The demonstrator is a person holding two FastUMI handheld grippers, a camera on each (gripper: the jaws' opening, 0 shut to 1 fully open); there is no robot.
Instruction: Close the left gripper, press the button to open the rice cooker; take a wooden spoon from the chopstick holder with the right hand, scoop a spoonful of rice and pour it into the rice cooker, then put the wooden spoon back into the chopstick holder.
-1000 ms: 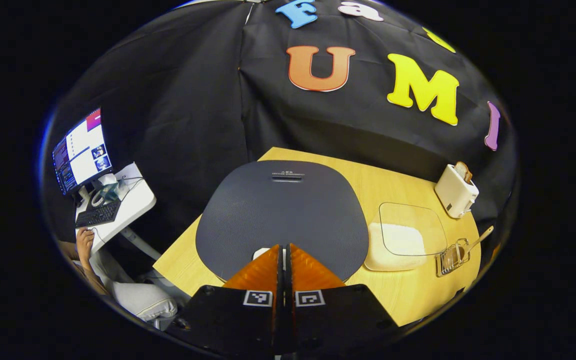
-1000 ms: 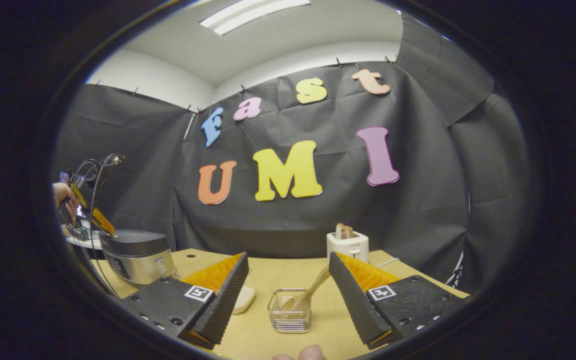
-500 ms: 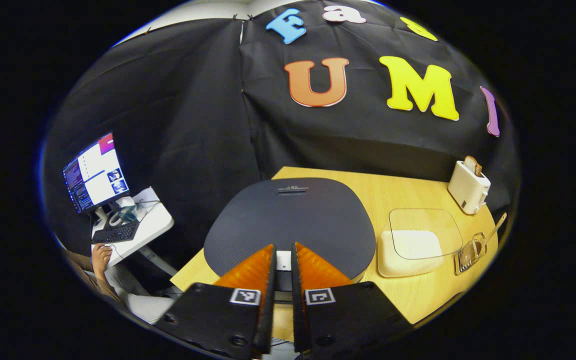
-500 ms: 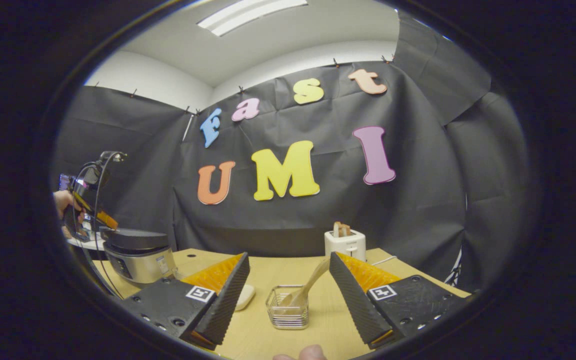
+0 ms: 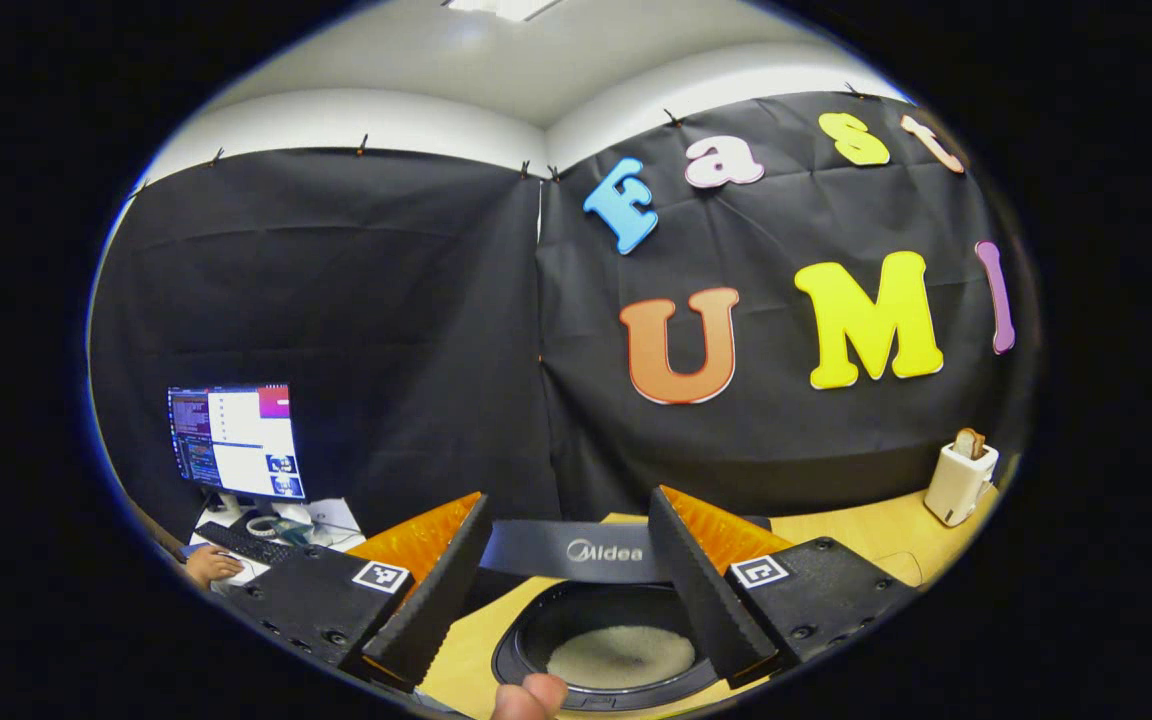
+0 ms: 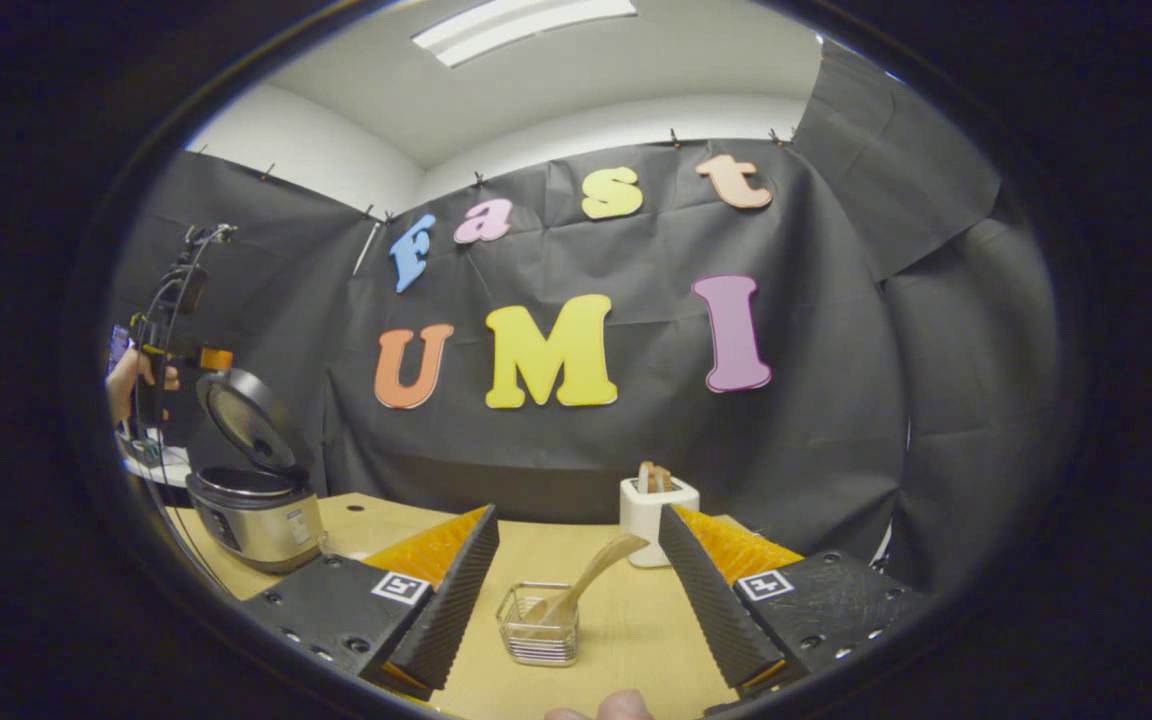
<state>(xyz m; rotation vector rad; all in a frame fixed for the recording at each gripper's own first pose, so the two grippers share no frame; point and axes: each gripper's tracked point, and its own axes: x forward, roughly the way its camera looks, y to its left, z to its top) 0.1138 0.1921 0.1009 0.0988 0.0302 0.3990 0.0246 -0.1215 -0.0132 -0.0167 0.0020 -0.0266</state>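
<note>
- Now the rice cooker (image 6: 254, 515) stands open at the left end of the surface (image 6: 636, 625), its lid (image 6: 244, 420) tipped up and back; half a second ago that lid was still down, so the button press has done its work and the first step looks finished.
- Seen from the left gripper view, the inner pot (image 5: 604, 645) lies just below and between the jaws, with a pale layer of grains on its bottom.
- Since the press, the left gripper (image 5: 568, 585) has lifted and its jaws have gone from nearly together to spread wide, gripping nothing; in the right gripper view it hangs above the raised lid.
- Next comes the wooden spoon (image 6: 581, 585), which leans in the clear chopstick holder (image 6: 538, 625) near the middle of the surface, handle slanting up to the right.
- That holder sits straight ahead of the right gripper (image 6: 576, 590), between its two jaws in the view but farther off; the jaws are wide apart and touch neither spoon nor holder.
- Behind the holder stands a white toaster (image 6: 654, 508), and a monitor (image 5: 234, 440) glows on a side desk.
</note>
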